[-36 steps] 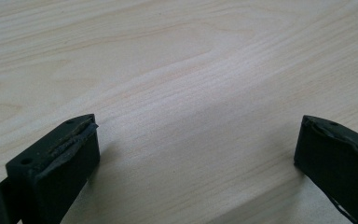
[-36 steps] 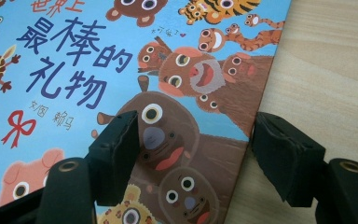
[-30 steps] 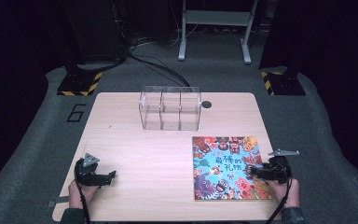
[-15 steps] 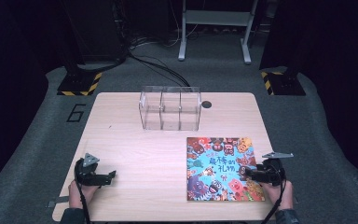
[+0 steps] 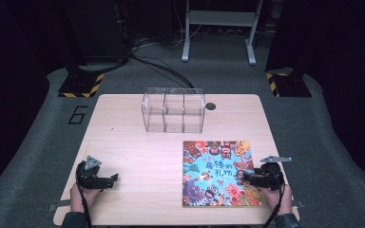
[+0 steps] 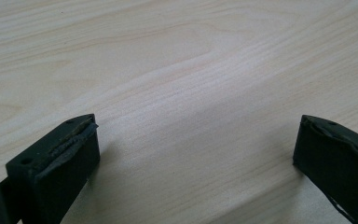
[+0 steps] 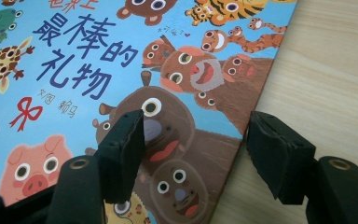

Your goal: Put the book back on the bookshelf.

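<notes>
Presently the picture book [image 5: 217, 172] serves as the landmark: it lies flat on the wooden table [image 5: 138, 142], cover up, with cartoon animals on a blue ground and dark blue Chinese characters across the middle.

Right gripper [image 5: 245, 177]: at the book's right edge, low on that side, held in the person's right hand [image 5: 279, 195]. In the right gripper view its jaws straddle the book's edge, one fingertip [image 7: 123, 144] over the brown bear on the cover, the other over bare wood just beside the book. The jaws have just been closing, yet a clear gap remains; the book's edge lies in that gap, and the pads do not press on it. Whether the tips touch the cover, cannot tell.

Left gripper [image 5: 112, 178]: well apart from the book, off its left side, near the table's front edge, held in the left hand [image 5: 83, 194]. In the left gripper view its jaws stand wide apart over plain wood grain, nothing between them.

Clear plastic organizer [image 5: 173, 110]: beyond the book's far edge, toward the back of the table, three compartments side by side. A small dark round hole [image 5: 210, 106] sits just right of it.
</notes>
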`<state>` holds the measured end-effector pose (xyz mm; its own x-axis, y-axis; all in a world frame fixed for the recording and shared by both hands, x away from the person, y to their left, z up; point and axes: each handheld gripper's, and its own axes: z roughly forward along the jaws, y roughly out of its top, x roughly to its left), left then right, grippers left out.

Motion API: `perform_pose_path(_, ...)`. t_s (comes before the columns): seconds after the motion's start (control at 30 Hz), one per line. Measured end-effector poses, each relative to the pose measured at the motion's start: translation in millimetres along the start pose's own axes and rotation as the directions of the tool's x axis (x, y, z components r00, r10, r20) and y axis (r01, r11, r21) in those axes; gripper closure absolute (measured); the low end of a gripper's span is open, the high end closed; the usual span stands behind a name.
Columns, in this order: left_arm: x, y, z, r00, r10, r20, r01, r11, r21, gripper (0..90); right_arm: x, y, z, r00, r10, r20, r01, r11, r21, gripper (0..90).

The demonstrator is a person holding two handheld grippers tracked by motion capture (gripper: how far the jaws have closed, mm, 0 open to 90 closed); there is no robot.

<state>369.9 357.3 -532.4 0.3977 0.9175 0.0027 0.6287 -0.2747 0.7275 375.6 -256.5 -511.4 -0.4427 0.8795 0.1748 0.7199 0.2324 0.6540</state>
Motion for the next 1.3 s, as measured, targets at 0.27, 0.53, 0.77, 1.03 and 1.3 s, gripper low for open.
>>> perform_pose_path(0.27, 0.1, 0.2, -0.3, 1.0, 0.001, 0.001, -0.001, 1.0, 0.005, 0.2, 10.2, 2.9, 4.5, 0.9999, -0.007, -0.009, 0.008, 1.0, 0.004, 37.3)
perform_pose_path(0.53, -0.2, 0.5, -0.6, 1.0, -0.002, 0.004, 0.002, 1.0, 0.009, 0.2, 23.4, 7.7, 11.3, 0.9984, -0.033, -0.047, 0.034, 0.999, 0.017, 39.6)
perform_pose_path(0.77, -0.9, 0.8, -0.7, 1.0, -0.002, -0.002, 0.002, 1.0, 0.01, 0.7, 36.2, 14.4, 20.4, 0.9954, -0.058, -0.076, 0.06, 0.998, 0.021, 41.0)
perform_pose_path(1.03, -4.1, 2.5, 3.2, 0.9986, -0.037, -0.038, 0.036, 0.9993, -0.006, 0.0, 47.2, 22.3, 29.4, 0.9917, -0.077, -0.104, 0.08, 0.996, 0.031, 41.5)
perform_pose_path(1.3, -14.9, 15.3, -3.5, 0.9973, -0.072, -0.007, 0.072, 0.9968, -0.033, 0.2, 55.2, 30.7, 38.4, 0.9824, -0.131, -0.133, 0.137, 0.99, 0.038, 41.5)
